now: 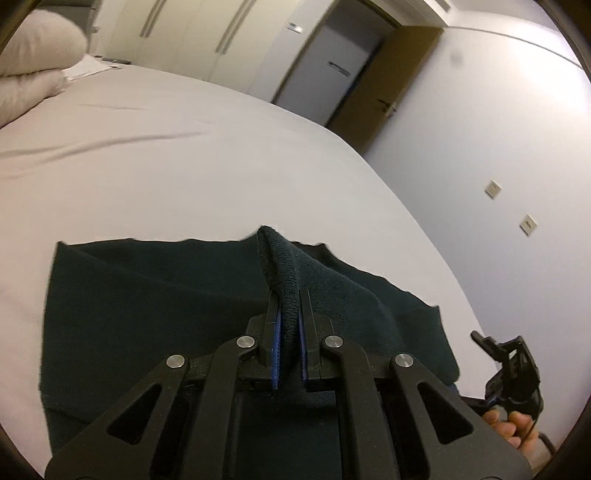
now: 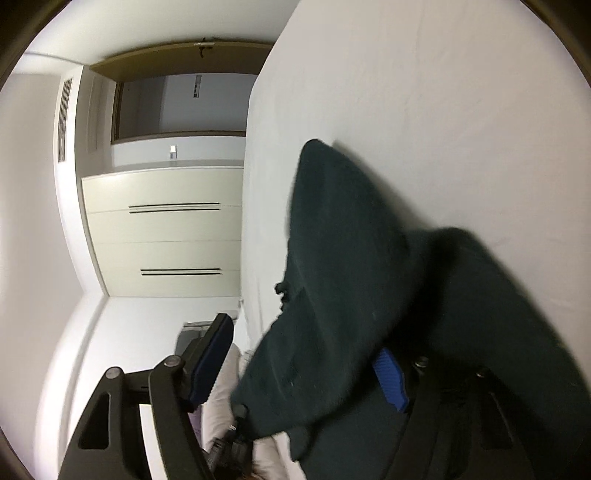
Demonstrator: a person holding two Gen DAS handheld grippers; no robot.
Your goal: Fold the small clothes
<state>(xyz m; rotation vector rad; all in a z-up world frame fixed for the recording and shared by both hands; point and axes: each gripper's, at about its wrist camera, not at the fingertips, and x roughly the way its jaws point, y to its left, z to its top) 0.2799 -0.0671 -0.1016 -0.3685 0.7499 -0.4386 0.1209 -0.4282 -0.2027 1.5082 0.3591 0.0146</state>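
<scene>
A dark green knitted cloth [image 1: 147, 295] lies spread on the white bed sheet [image 1: 184, 166]. My left gripper [image 1: 288, 295] is shut on a raised ribbed fold of the cloth's edge, lifted a little off the sheet. At the lower right of the left wrist view, a hand [image 1: 513, 424] holds my right gripper [image 1: 506, 365] beside the cloth's right edge. In the right wrist view, which is rolled sideways, the cloth [image 2: 340, 240] drapes over one blue pad [image 2: 391, 380]. The right gripper [image 2: 303, 343] has its jaws wide apart, not pressing on the cloth.
Folded white bedding [image 1: 33, 55] sits at the bed's far left corner. The bed's edge curves along the right, with a white wall and sockets [image 1: 492, 189] beyond. Cream wardrobe doors [image 1: 221, 29] and an open wooden door [image 1: 399, 85] stand behind the bed.
</scene>
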